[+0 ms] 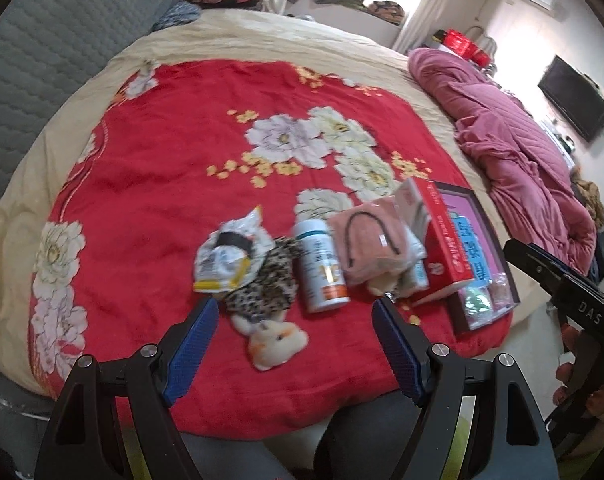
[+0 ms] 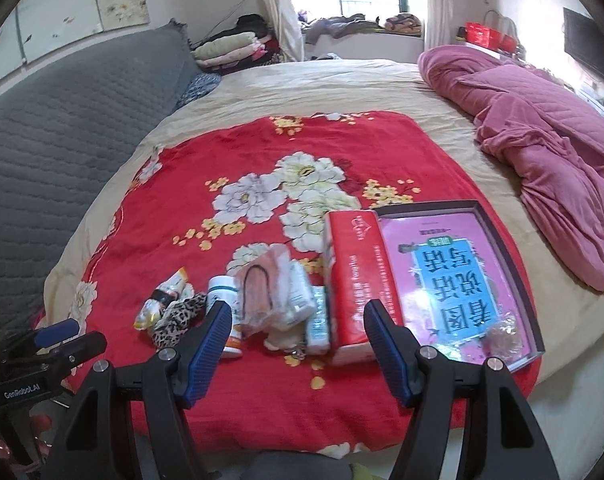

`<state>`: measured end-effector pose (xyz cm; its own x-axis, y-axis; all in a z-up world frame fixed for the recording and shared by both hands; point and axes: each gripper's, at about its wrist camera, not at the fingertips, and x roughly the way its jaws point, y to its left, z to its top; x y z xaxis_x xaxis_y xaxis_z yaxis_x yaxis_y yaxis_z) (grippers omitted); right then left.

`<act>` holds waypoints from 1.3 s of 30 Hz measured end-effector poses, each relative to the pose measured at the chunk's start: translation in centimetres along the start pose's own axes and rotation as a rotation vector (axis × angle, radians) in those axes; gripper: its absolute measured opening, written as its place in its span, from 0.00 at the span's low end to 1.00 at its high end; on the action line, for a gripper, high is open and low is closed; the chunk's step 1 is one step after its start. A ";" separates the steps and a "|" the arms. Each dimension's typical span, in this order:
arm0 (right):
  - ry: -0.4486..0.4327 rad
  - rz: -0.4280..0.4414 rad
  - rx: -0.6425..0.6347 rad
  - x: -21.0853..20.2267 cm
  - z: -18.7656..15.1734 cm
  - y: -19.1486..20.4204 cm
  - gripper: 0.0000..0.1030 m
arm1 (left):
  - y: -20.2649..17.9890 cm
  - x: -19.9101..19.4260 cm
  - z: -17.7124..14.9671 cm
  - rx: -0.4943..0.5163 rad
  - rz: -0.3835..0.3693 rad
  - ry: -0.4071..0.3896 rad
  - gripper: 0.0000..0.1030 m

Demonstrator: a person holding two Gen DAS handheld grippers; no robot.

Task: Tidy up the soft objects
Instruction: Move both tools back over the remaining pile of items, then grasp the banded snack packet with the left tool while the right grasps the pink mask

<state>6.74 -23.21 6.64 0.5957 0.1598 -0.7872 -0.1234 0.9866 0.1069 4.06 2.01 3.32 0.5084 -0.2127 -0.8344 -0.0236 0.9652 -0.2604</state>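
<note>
A row of items lies on the red flowered blanket (image 1: 174, 152). From the left: a crumpled white snack bag (image 1: 230, 248), a leopard-print soft toy (image 1: 262, 292) with a cream plush head (image 1: 276, 344), a white bottle (image 1: 321, 266), a pink folded cloth with a black band (image 1: 367, 244), and a red tissue pack (image 1: 447, 240). My left gripper (image 1: 294, 312) is open just short of the toy and bottle. My right gripper (image 2: 298, 316) is open in front of the pink cloth (image 2: 262, 292) and the red tissue pack (image 2: 353, 280).
A dark tray with a pink book (image 2: 457, 280) lies at the blanket's right end. A crumpled pink quilt (image 2: 541, 160) lies on the bed's right side. A grey padded headboard (image 2: 62, 140) stands at the left. Folded clothes (image 2: 230, 48) are stacked at the back.
</note>
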 end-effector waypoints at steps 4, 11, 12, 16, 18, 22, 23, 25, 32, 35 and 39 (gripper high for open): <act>0.023 0.015 -0.022 1.2 -0.2 1.4 0.66 | 1.4 0.6 -0.3 -0.022 0.008 0.013 0.78; 0.058 0.021 -0.051 3.1 -0.7 2.8 0.66 | 3.2 2.2 -0.3 -0.065 0.010 0.031 0.78; 0.060 0.018 -0.053 3.4 -0.8 2.9 0.66 | 3.5 2.5 -0.2 -0.075 0.010 0.033 0.78; 0.078 0.008 -0.045 4.7 -0.6 2.7 0.66 | 4.8 4.4 0.6 -0.105 0.027 0.053 0.78; 0.088 0.005 -0.041 5.5 -0.4 2.8 0.66 | 5.4 5.7 1.2 -0.116 0.020 0.072 0.78; 0.105 0.000 -0.040 6.8 -0.1 2.8 0.66 | 6.5 8.3 2.3 -0.150 0.024 0.107 0.78; 0.110 -0.005 -0.042 7.2 0.0 2.9 0.66 | 6.7 8.9 2.6 -0.156 0.025 0.116 0.78; 0.114 -0.003 -0.038 7.8 0.2 2.8 0.66 | 6.9 9.9 3.4 -0.152 0.032 0.118 0.78; 0.143 -0.010 -0.018 10.4 1.0 2.4 0.66 | 7.5 13.1 5.3 -0.154 -0.010 0.174 0.78; 0.155 -0.023 -0.020 11.4 1.1 2.0 0.66 | 7.2 14.0 5.5 -0.139 -0.019 0.184 0.67; 0.166 -0.021 -0.036 13.0 1.5 1.8 0.66 | 6.8 15.2 5.4 -0.121 -0.033 0.209 0.57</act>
<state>15.43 -19.26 -2.50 0.4594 0.1283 -0.8789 -0.1424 0.9874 0.0697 16.32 6.19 -8.51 0.3213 -0.2833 -0.9036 -0.1190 0.9346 -0.3353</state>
